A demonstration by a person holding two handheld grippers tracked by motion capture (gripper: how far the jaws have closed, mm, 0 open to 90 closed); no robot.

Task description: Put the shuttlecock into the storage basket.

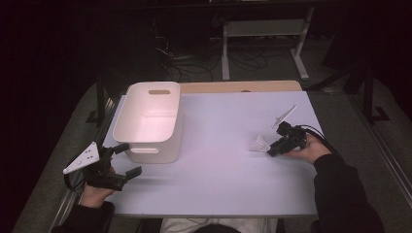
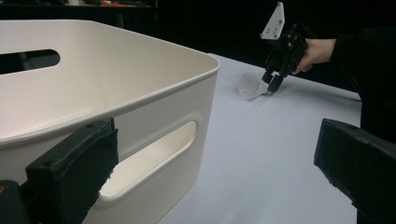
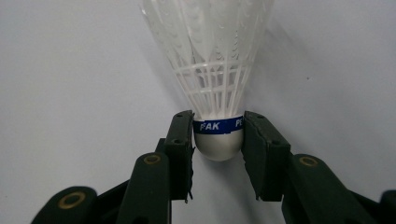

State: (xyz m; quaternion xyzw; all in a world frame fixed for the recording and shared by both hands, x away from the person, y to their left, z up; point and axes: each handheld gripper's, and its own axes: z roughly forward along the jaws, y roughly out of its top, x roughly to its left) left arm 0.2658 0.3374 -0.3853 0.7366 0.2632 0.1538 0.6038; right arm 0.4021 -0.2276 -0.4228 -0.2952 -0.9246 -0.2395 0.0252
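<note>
1. A white feathered shuttlecock (image 3: 217, 70) lies on the pale table (image 1: 218, 170), out on the person's right side, its feather skirt pointing away from the hand that works it.
2. Its rounded cork head, ringed by a blue band with white letters, sits squeezed between the two black jaws of the right gripper (image 3: 218, 140); both pads press on the cork at the band.
3. From above, that right gripper (image 1: 270, 152) is held low over the table, with the feathers poking out leftward from its tip.
4. No earlier picture is at hand, so only the grip itself can be told: clamped on the cork.
5. Well apart, on the left side of the table, stands a white plastic bin (image 1: 148, 121) with slotted handles, nothing visible inside it.
6. The left gripper (image 1: 127, 160) hovers just beside the bin's near wall, jaws spread wide with nothing between them.
7. Beyond the table, the room is dark, with cables on the floor.
</note>
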